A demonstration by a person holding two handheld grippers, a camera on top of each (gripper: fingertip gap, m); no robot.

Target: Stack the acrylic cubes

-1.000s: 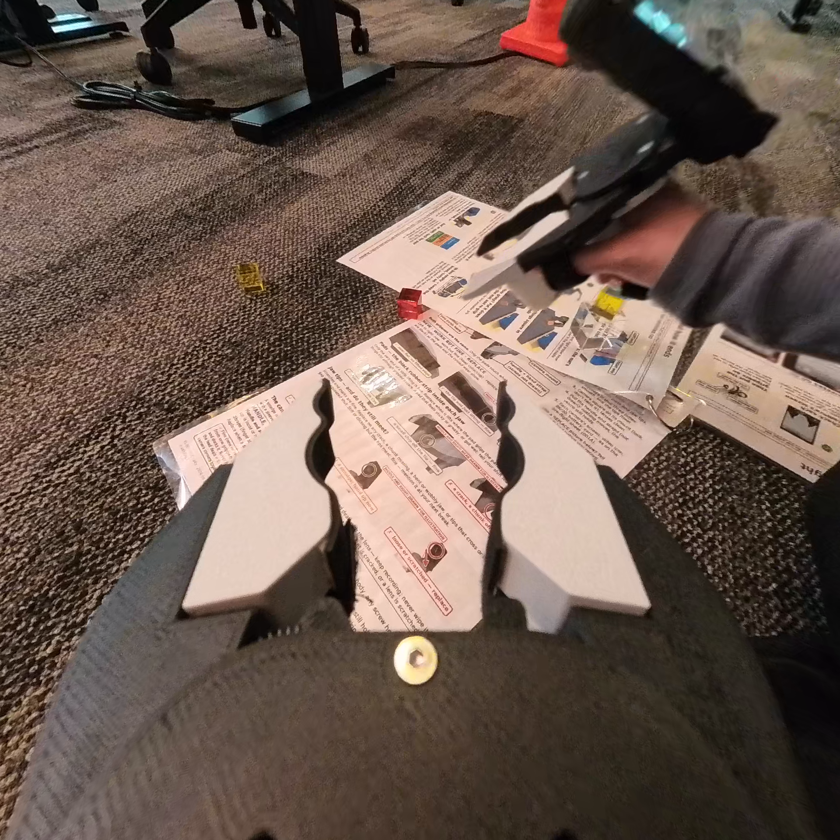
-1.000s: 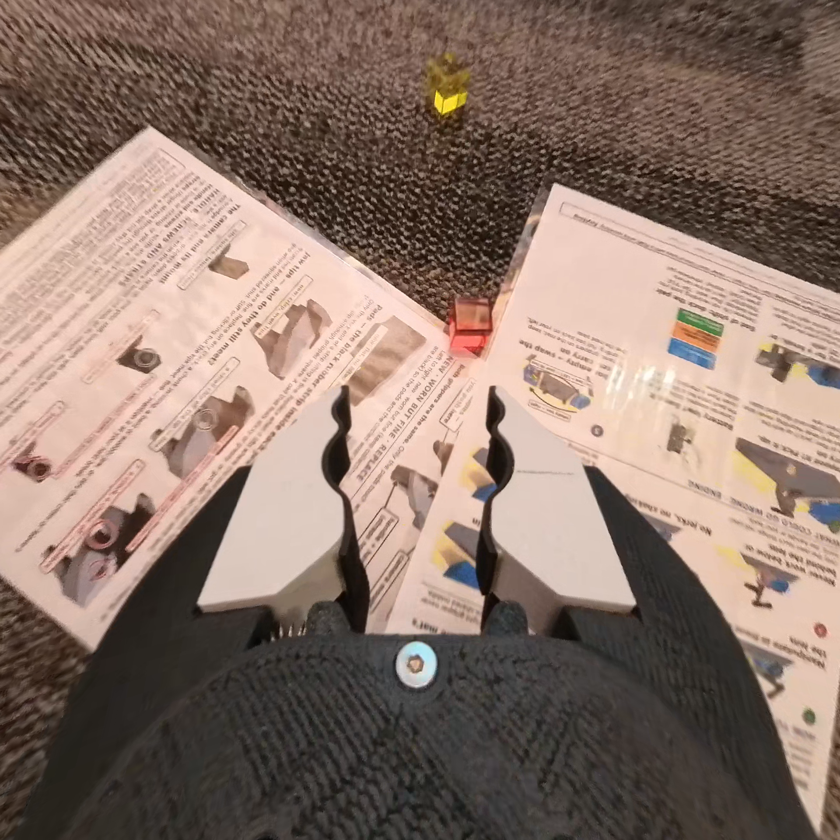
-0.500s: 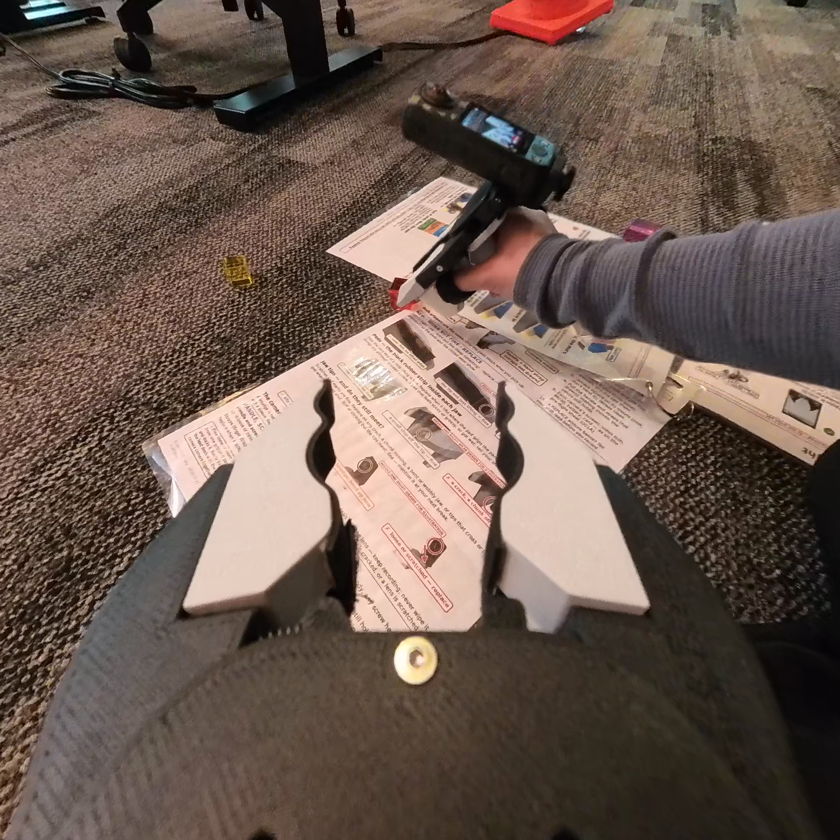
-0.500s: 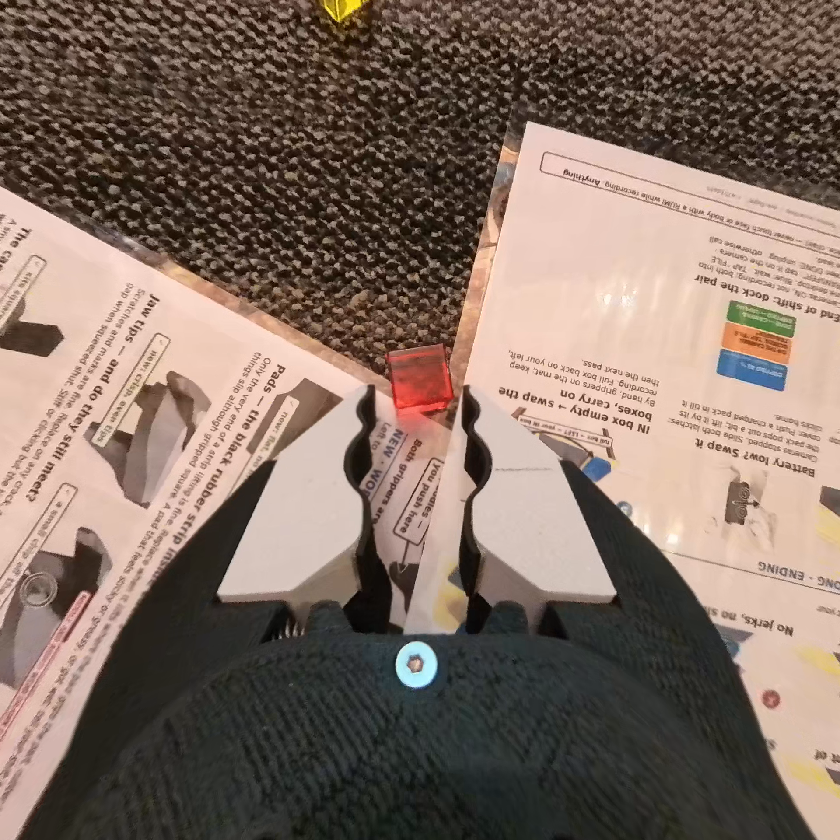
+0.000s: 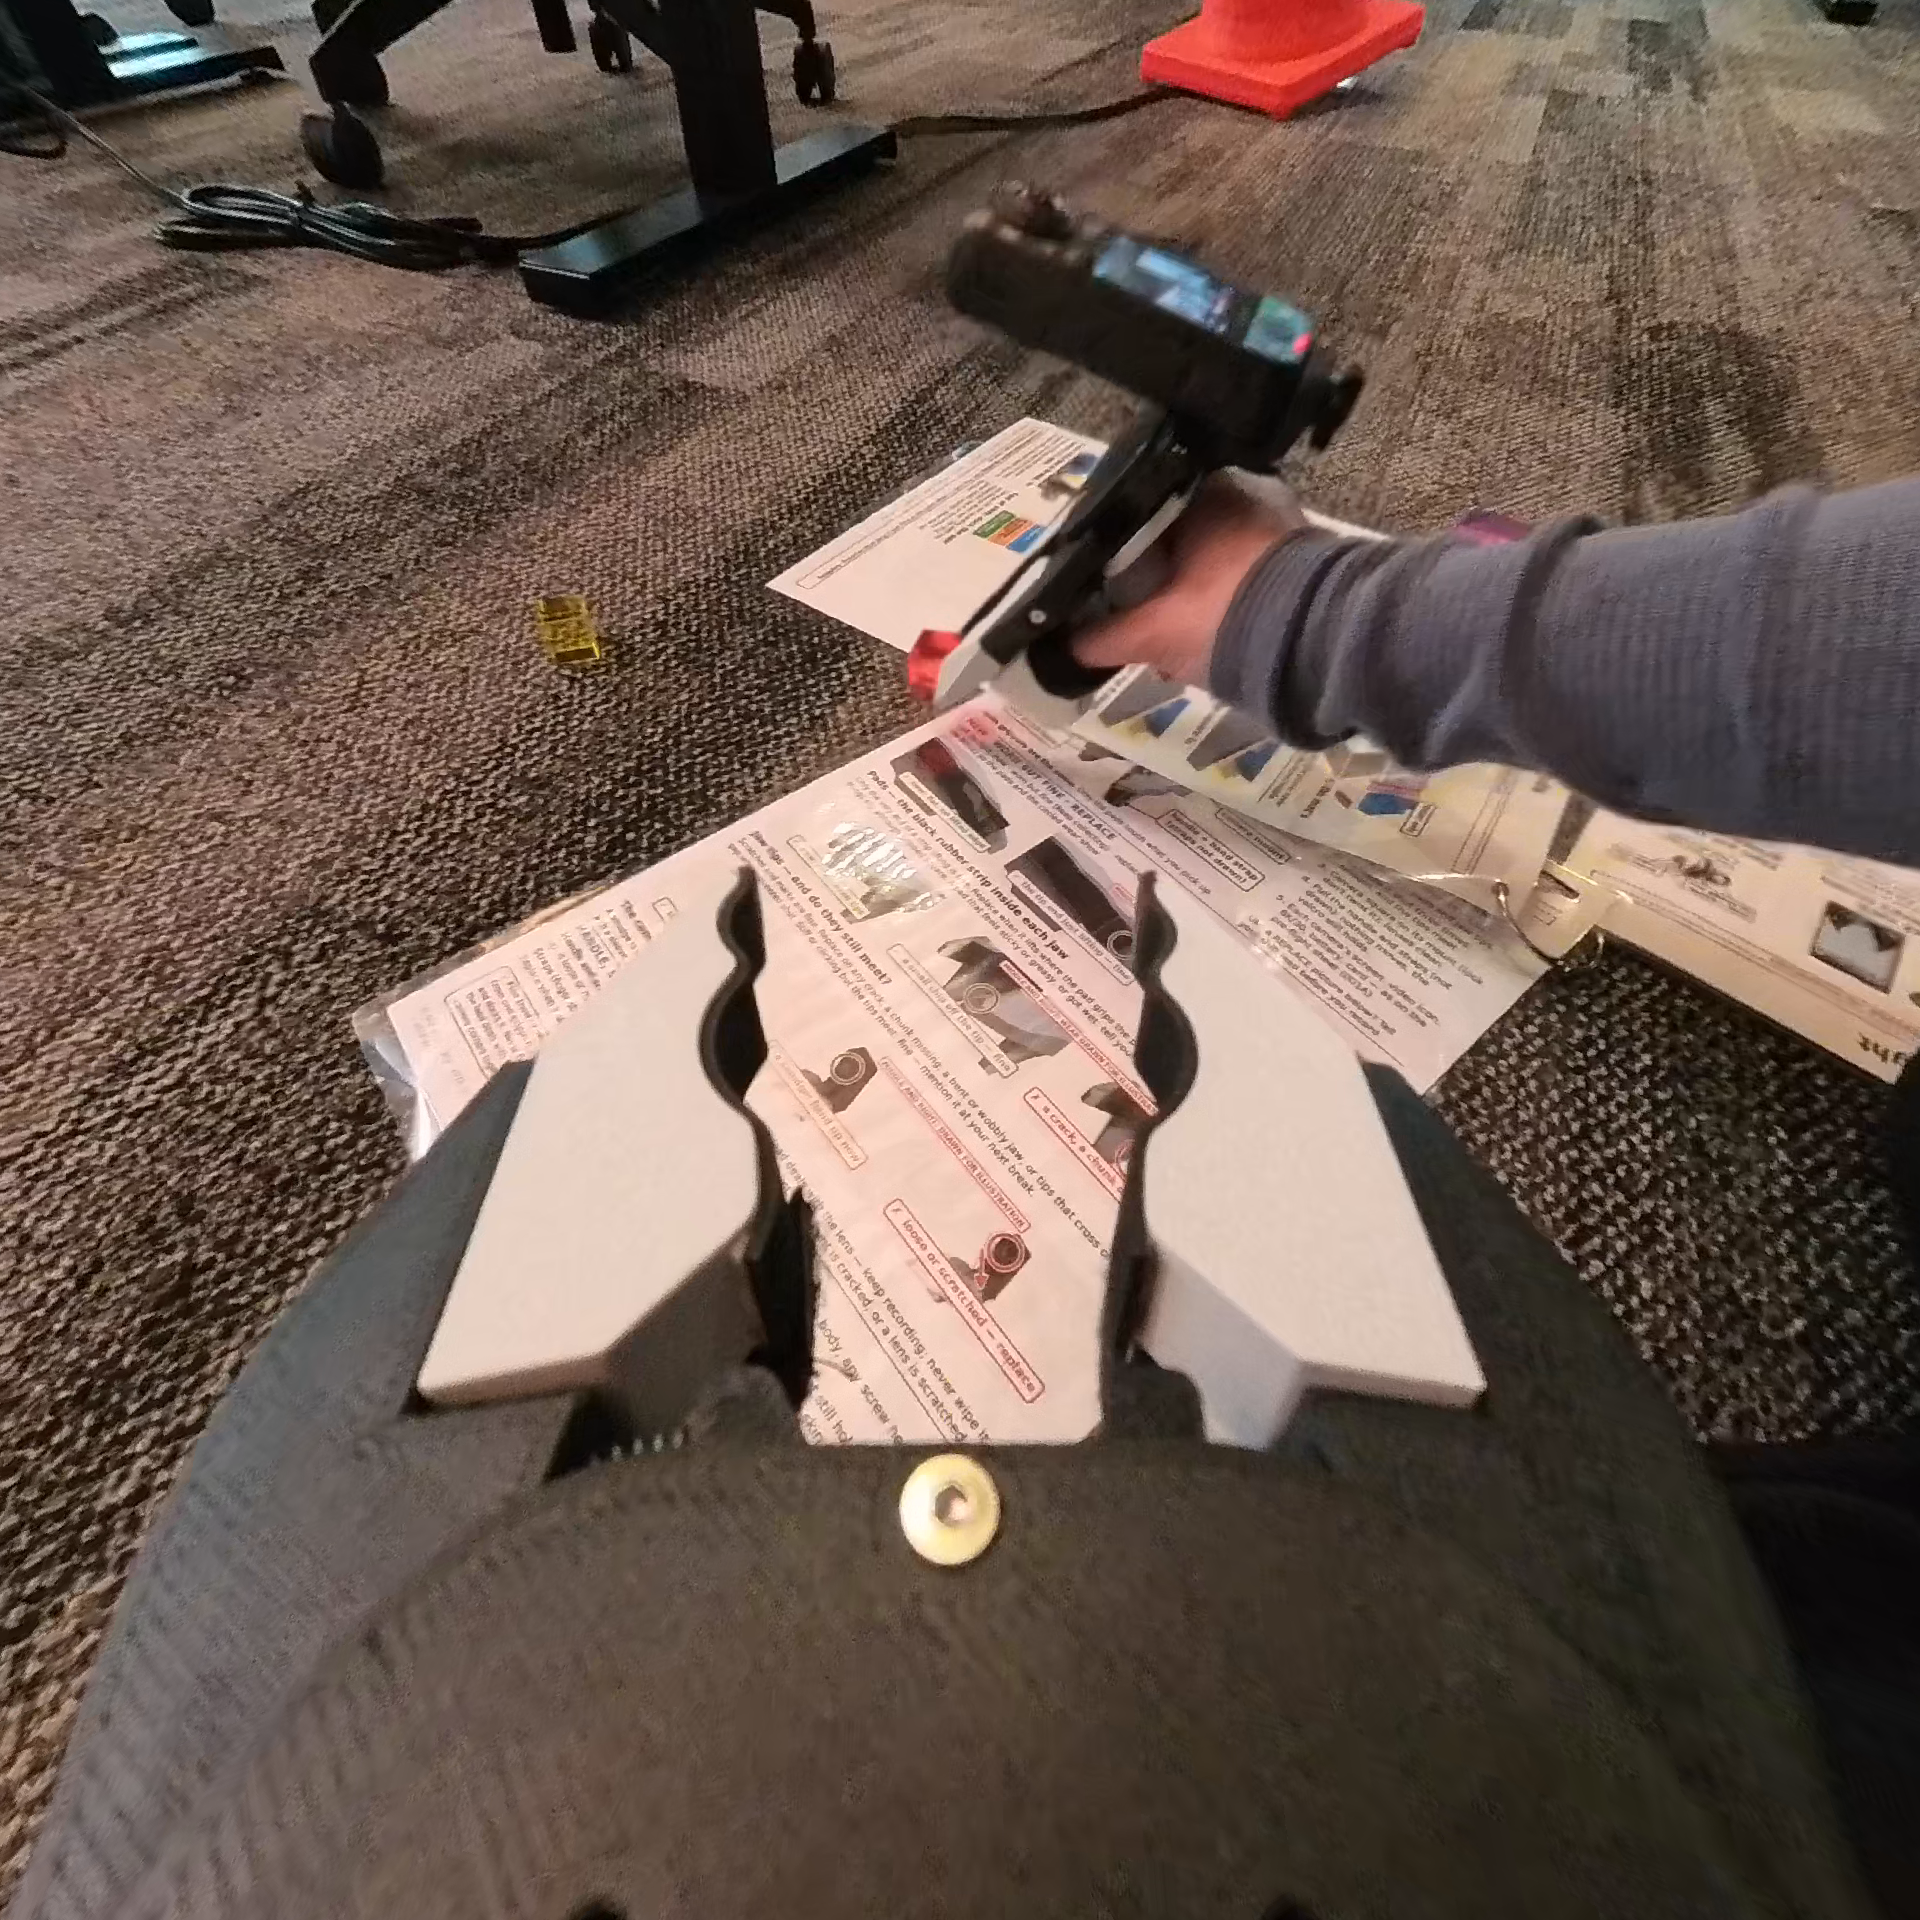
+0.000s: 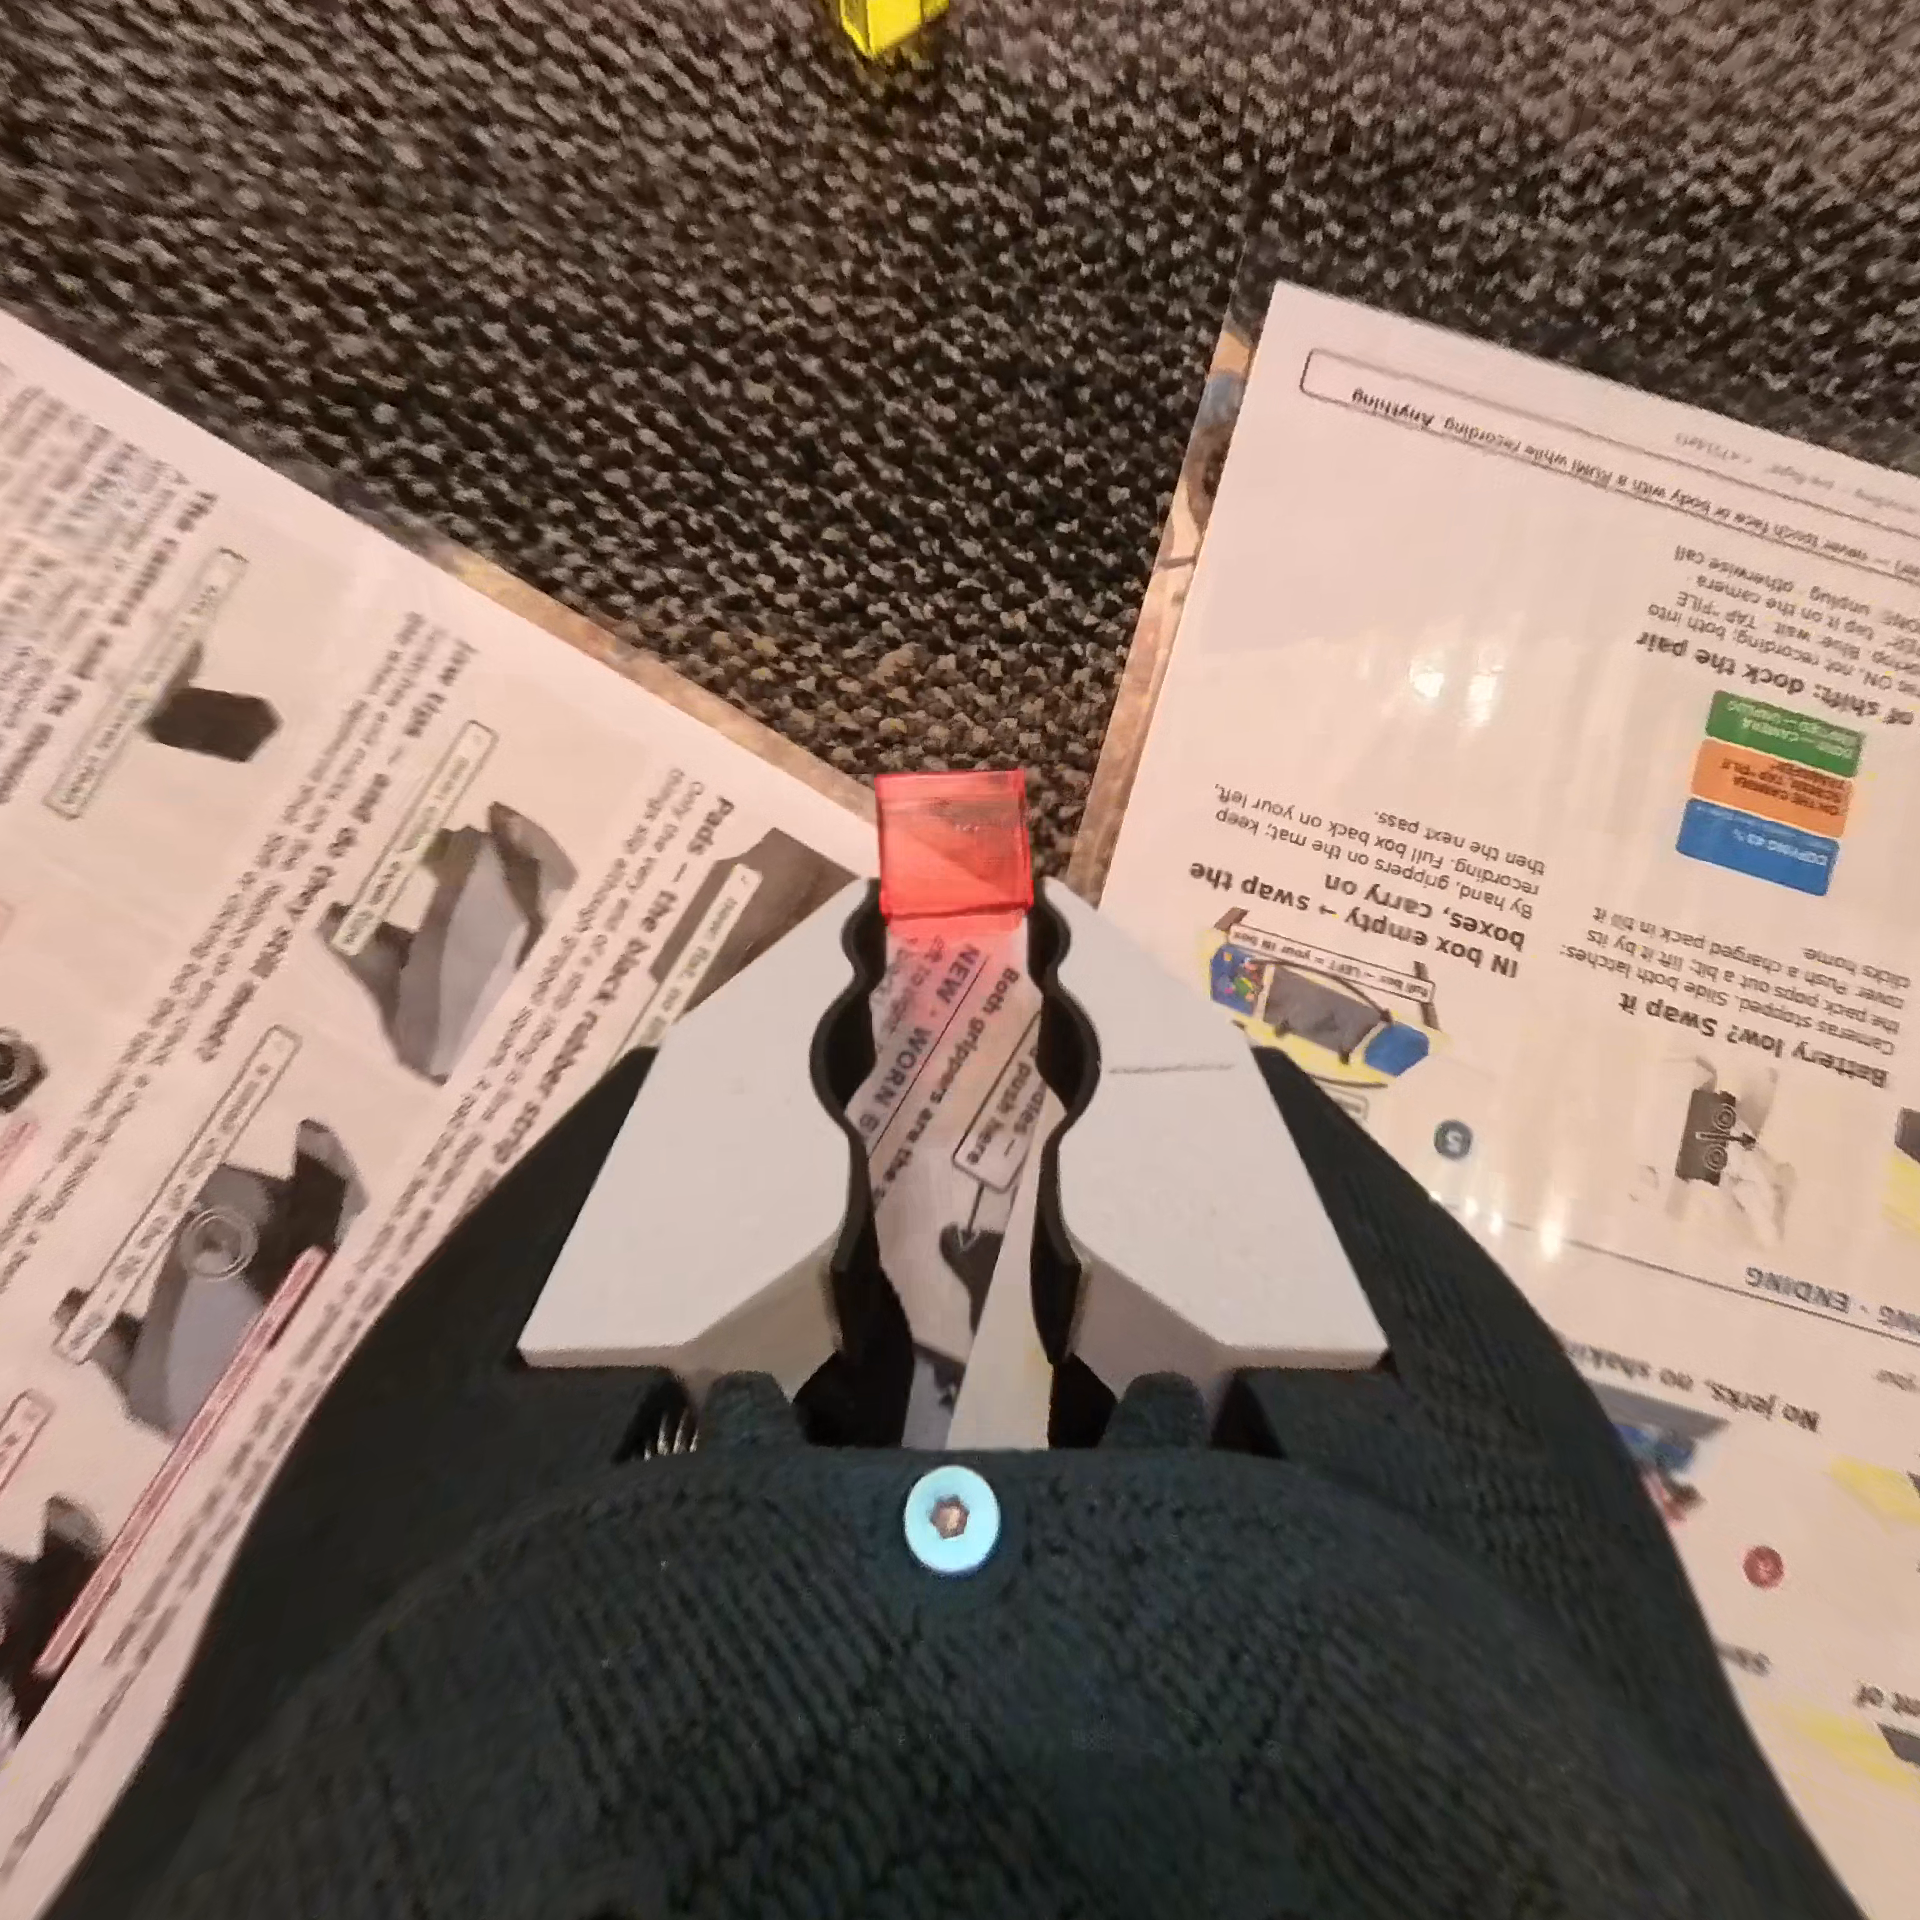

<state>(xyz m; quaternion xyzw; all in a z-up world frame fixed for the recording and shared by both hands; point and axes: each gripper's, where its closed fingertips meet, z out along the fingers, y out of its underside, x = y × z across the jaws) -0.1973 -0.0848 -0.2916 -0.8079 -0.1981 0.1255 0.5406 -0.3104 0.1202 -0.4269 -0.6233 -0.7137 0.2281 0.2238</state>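
At frame centre, the right gripper point(image 6: 951, 894) pinches a red cube point(image 6: 951, 844) between its fingertips, just above the carpet point(image 6: 727, 416) where two printed sheets point(image 6: 1507, 727) meet. The left gripper point(image 5: 940, 914) hovers over another sheet point(image 5: 935, 1039), fingers spread and bare — a yellow cube point(image 5: 567, 630) lies upper left.
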